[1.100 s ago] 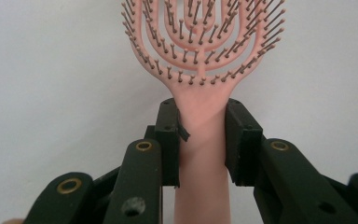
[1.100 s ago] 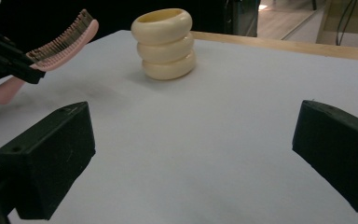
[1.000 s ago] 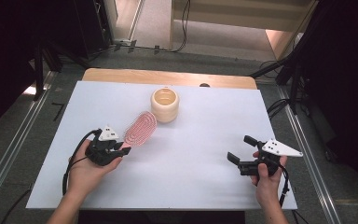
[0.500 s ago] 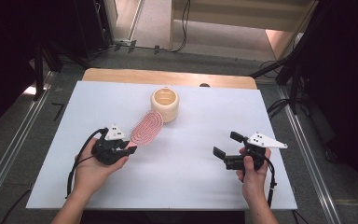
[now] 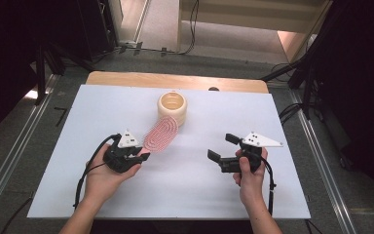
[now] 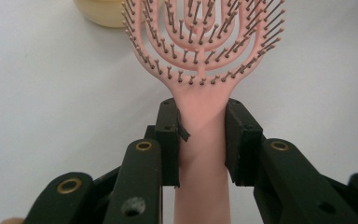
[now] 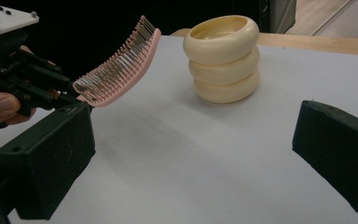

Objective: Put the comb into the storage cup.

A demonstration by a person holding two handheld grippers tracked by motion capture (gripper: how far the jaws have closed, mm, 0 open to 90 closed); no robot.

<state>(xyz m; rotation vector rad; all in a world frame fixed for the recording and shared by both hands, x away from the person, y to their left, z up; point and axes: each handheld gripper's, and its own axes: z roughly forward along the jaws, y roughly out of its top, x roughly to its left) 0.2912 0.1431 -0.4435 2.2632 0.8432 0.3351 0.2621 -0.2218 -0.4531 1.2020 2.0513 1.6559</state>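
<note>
Now the left gripper (image 6: 200, 140) pinches the pink hairbrush (image 6: 203, 56) (seemingly lifted); the right gripper (image 7: 191, 154) gapes.

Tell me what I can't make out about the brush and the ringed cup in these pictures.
- Pink hairbrush: left gripper view's top edge cuts off its head; bottom edge cuts its handle end.
- Cream ringed cup: contents hidden by its rim in the right gripper view, too small in the high view.
- Left gripper: its body hidden below the frame.

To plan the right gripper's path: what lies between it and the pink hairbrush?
Only bare white table separates right gripper and pink hairbrush, per the high view.
</note>
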